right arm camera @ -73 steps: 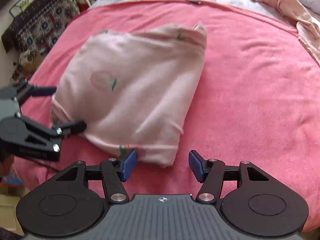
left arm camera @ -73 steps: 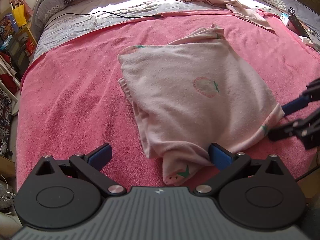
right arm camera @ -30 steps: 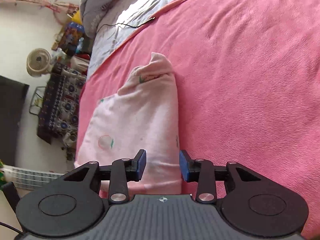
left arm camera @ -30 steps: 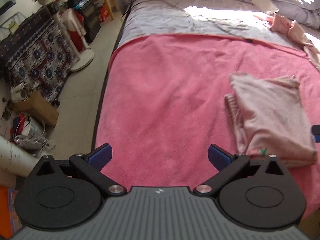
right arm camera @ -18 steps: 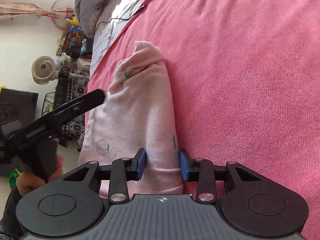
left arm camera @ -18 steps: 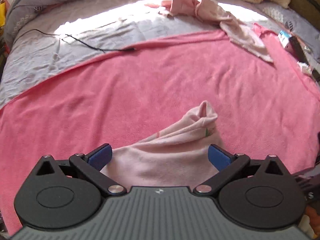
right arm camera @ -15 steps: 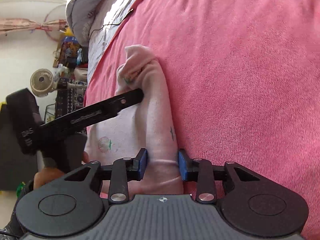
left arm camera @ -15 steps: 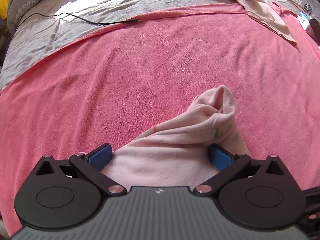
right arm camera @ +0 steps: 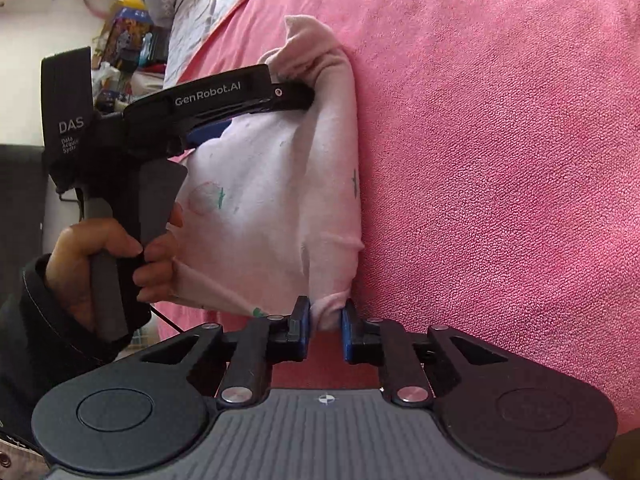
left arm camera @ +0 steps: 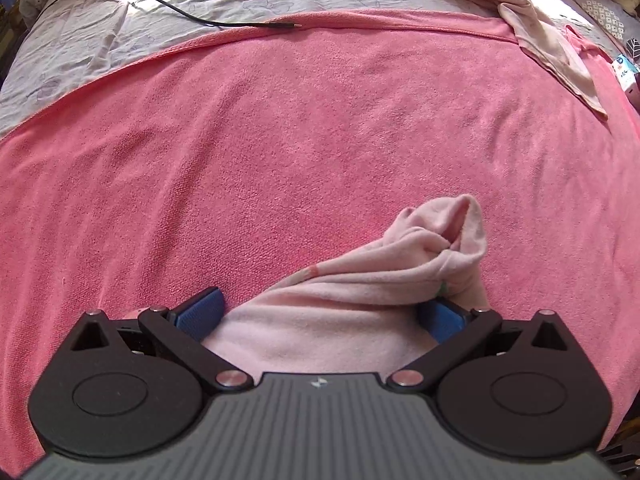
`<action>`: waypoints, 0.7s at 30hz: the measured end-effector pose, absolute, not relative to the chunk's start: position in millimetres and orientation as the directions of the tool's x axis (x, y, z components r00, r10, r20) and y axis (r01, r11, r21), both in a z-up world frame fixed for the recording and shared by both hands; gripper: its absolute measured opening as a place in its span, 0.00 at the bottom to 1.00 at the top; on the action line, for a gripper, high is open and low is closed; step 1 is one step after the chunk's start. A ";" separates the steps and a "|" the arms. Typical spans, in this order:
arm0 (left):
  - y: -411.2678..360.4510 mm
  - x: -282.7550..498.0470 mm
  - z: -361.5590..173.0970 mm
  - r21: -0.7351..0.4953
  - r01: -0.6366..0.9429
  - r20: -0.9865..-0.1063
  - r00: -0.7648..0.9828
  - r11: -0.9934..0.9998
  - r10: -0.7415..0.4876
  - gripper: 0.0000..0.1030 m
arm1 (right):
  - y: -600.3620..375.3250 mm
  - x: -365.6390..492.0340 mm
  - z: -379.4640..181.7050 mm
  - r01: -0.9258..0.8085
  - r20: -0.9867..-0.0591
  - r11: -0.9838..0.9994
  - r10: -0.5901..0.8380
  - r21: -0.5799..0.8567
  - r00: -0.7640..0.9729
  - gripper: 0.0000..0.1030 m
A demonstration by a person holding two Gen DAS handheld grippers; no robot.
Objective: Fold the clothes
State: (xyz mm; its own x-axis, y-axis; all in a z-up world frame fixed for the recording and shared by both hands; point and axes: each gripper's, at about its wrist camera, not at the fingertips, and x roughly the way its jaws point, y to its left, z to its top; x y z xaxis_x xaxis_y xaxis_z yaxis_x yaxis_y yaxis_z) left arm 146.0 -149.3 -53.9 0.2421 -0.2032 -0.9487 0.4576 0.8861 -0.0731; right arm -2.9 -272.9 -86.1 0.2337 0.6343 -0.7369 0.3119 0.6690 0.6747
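Note:
A folded pale pink garment with strawberry prints (right arm camera: 280, 184) lies on a pink towel (right arm camera: 500, 160) spread over the bed. My right gripper (right arm camera: 326, 316) sits at the garment's near corner. Its jaws are closing and a small bunch of the cloth is pinched between the blue pads. My left gripper (left arm camera: 320, 316) points steeply down over the garment's far end (left arm camera: 440, 252). It stands wide open with the cloth humped between its fingers. In the right wrist view a hand (right arm camera: 100, 248) holds that gripper's handle, and its upper finger (right arm camera: 240, 92) lies across the garment's top.
A black cable (left arm camera: 200, 20) runs over the grey sheet (left arm camera: 80, 52) beyond the towel's far edge. Another pink garment (left arm camera: 540, 40) lies crumpled at the back right, near a small box (left arm camera: 626, 70). Room clutter (right arm camera: 132, 40) stands past the bed's left side.
My left gripper swung from the bed's side to over the garment's far end and sank onto it. The right jaws narrowed onto the near corner, and the garment bunched up.

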 end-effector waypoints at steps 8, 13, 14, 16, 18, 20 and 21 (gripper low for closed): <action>-146.2 147.4 -53.3 -0.085 0.458 -0.948 0.237 0.885 -0.214 1.00 | -259.2 1.6 -71.6 0.297 -0.760 0.704 0.629 0.645 0.161 0.09; -143.2 149.7 -51.4 -0.097 0.453 -0.946 0.235 0.886 -0.224 1.00 | -232.6 -19.4 -84.1 0.258 -0.773 0.752 0.634 0.607 -0.031 0.02; -142.3 148.3 -51.0 -0.100 0.455 -0.944 0.237 0.885 -0.229 1.00 | -236.5 -24.0 -81.9 0.274 -0.769 0.741 0.639 0.613 -0.007 0.02; -139.7 144.6 -50.3 -0.103 0.464 -0.939 0.247 0.880 -0.240 1.00 | -252.9 -30.8 -72.0 0.305 -0.771 0.720 0.631 0.624 0.089 0.06; -137.0 140.4 -50.0 -0.103 0.473 -0.932 0.261 0.875 -0.252 1.00 | -271.3 -22.1 -60.6 0.294 -0.786 0.730 0.584 0.617 0.201 0.10; -138.1 139.3 -50.4 -0.102 0.466 -0.930 0.269 0.879 -0.250 1.00 | -286.0 -4.9 -57.8 0.289 -0.784 0.731 0.550 0.618 0.287 0.25; -138.5 139.1 -50.1 -0.101 0.461 -0.930 0.272 0.882 -0.248 1.00 | -290.4 3.5 -63.3 0.283 -0.776 0.725 0.555 0.628 0.301 0.34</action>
State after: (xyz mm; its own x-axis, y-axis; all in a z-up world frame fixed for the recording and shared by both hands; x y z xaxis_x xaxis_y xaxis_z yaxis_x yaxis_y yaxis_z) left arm 139.1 -138.5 -50.1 0.2719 -0.2481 -0.9298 0.4609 0.8818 -0.1005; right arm 3.5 -290.4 -63.3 0.3009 0.5547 -0.7757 0.2827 0.7250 0.6281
